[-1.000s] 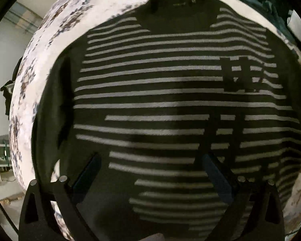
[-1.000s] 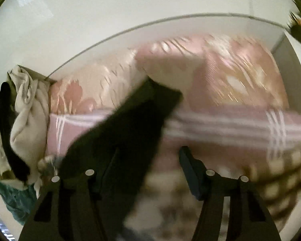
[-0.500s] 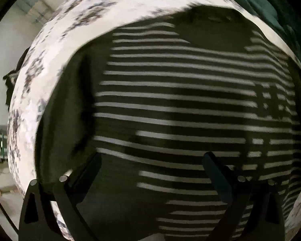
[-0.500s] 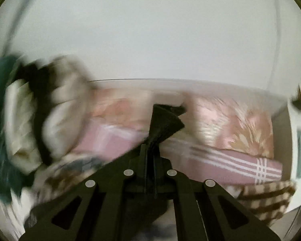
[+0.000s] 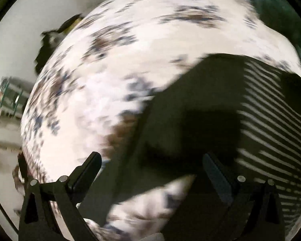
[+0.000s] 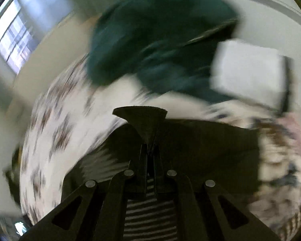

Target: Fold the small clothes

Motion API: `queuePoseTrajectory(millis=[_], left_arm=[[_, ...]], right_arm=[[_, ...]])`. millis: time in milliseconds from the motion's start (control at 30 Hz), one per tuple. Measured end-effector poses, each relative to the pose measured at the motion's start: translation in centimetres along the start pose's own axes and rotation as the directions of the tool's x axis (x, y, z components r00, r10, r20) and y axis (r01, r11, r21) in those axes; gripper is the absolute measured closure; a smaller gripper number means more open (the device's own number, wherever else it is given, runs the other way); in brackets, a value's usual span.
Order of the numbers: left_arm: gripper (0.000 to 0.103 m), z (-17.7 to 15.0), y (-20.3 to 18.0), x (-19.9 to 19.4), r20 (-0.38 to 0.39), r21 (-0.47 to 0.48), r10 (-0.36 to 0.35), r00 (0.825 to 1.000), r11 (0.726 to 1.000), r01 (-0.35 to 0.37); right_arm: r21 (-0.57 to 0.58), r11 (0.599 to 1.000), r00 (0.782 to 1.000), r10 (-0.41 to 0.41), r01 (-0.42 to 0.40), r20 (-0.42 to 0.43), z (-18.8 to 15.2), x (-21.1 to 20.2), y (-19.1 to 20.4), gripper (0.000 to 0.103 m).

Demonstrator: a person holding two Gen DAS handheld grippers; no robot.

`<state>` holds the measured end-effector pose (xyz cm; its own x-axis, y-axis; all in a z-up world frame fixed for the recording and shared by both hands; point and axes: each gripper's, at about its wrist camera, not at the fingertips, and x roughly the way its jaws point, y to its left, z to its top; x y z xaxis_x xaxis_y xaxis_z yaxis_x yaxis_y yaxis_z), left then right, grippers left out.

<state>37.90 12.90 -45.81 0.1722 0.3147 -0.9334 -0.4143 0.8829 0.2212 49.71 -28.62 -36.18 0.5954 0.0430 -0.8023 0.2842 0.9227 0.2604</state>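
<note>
A dark sweater with thin white stripes (image 5: 271, 120) lies on the floral bedspread (image 5: 110, 70), blurred by motion. Its plain dark sleeve (image 5: 170, 130) runs down to the lower left. My left gripper (image 5: 150, 166) hovers above that sleeve, open, with nothing pinched between its fingers. In the right wrist view my right gripper (image 6: 149, 148) is shut on a dark sleeve end (image 6: 142, 118) that fans out past the fingertips. Striped sweater cloth (image 6: 150, 210) shows below the jaws.
A teal garment (image 6: 160, 40) is heaped at the far side of the bedspread (image 6: 70, 120), with a white blocky thing (image 6: 248, 70) beside it. Pinkish patterned bedding (image 6: 281, 160) lies to the right. A window (image 6: 16, 40) is at upper left, and beyond the bed's left edge is floor with furniture (image 5: 8, 100).
My right gripper shut on the dark sleeve end and swung from the pink bedding toward the teal garment. My left gripper moved left off the striped front to over the sleeve, still open.
</note>
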Motion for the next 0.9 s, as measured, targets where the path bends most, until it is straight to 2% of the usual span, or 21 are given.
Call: queuePoseTrajectory(millis=[133, 200, 233, 333, 400, 467, 500, 533, 600, 633, 733, 800, 833, 900], left_arm=[[0.0, -0.5, 5.5, 2.8, -0.033, -0.076, 0.044, 0.998, 0.996, -0.046], [0.0, -1.2, 7.9, 3.9, -0.037, -0.121, 0.043, 0.998, 0.992, -0.048], [0.0, -1.5, 8.7, 3.9, -0.022, -0.13, 0.015, 1.0, 0.991, -0.018], [0.0, -2.3, 10.8, 5.5, -0.041, -0.171, 0.001, 0.999, 0.985, -0.008], [0.0, -2.7, 12.0, 6.1, -0.047, -0.192, -0.021, 0.999, 0.981, 0.012], [0.0, -3.5, 13.1, 6.1, -0.046, -0.221, -0.055, 0.997, 0.974, 0.044], [0.0, -3.9, 13.6, 6.0, -0.048, -0.233, -0.07, 0.996, 0.971, 0.057], [0.0, -4.8, 14.4, 5.9, -0.052, -0.257, -0.093, 0.994, 0.963, 0.077], [0.0, -6.8, 15.6, 5.8, -0.081, -0.313, -0.133, 0.988, 0.944, 0.101], [0.0, -8.0, 16.2, 5.6, -0.099, -0.348, -0.158, 0.983, 0.93, 0.114], [0.0, -12.3, 18.4, 5.3, -0.156, -0.474, -0.233, 0.96, 0.87, 0.134], [0.0, -15.0, 19.4, 5.0, -0.163, -0.556, -0.284, 0.945, 0.818, 0.15], [0.0, -17.0, 19.9, 5.1, -0.161, -0.612, -0.33, 0.93, 0.773, 0.168], [0.0, -19.3, 19.7, 5.7, -0.167, -0.662, -0.371, 0.914, 0.729, 0.175]], right_arm=[[-0.223, 0.974, 0.988, -0.006, -0.029, -0.155, -7.3, 8.4, 13.6, 0.099], [-0.305, 0.952, 0.978, -0.041, -0.023, -0.204, -11.7, 11.3, 17.5, 0.099], [-0.346, 0.938, 0.973, -0.067, -0.014, -0.219, -14.1, 12.7, 19.5, 0.099], [-0.44, 0.898, 0.964, -0.136, 0.023, -0.228, -18.7, 16.0, 22.9, 0.099], [-0.474, 0.879, 0.956, -0.18, 0.05, -0.234, -20.2, 17.3, 24.2, 0.099], [-0.455, 0.89, 0.932, -0.192, 0.034, -0.307, -20.5, 17.7, 23.5, 0.098], [-0.426, 0.905, 0.923, -0.17, 0.007, -0.345, -20.3, 17.5, 23.1, 0.093], [-0.415, 0.91, 0.919, -0.17, 0.007, -0.357, -19.7, 16.3, 22.2, 0.069], [-0.412, 0.91, 0.919, -0.204, 0.051, -0.337, -19.3, 13.6, 20.1, 0.028], [-0.411, 0.909, 0.92, -0.22, 0.072, -0.325, -19.0, 12.3, 19.0, 0.014], [-0.423, 0.894, 0.913, -0.29, 0.151, -0.287, -18.5, 8.5, 15.5, 0.011], [-0.416, 0.886, 0.899, -0.338, 0.205, -0.279, -18.3, 6.7, 13.1, 0.011], [-0.407, 0.885, 0.891, -0.357, 0.226, -0.281, -18.2, 5.9, 11.7, 0.011], [-0.385, 0.889, 0.881, -0.373, 0.249, -0.29, -18.2, 4.8, 9.2, 0.011]])
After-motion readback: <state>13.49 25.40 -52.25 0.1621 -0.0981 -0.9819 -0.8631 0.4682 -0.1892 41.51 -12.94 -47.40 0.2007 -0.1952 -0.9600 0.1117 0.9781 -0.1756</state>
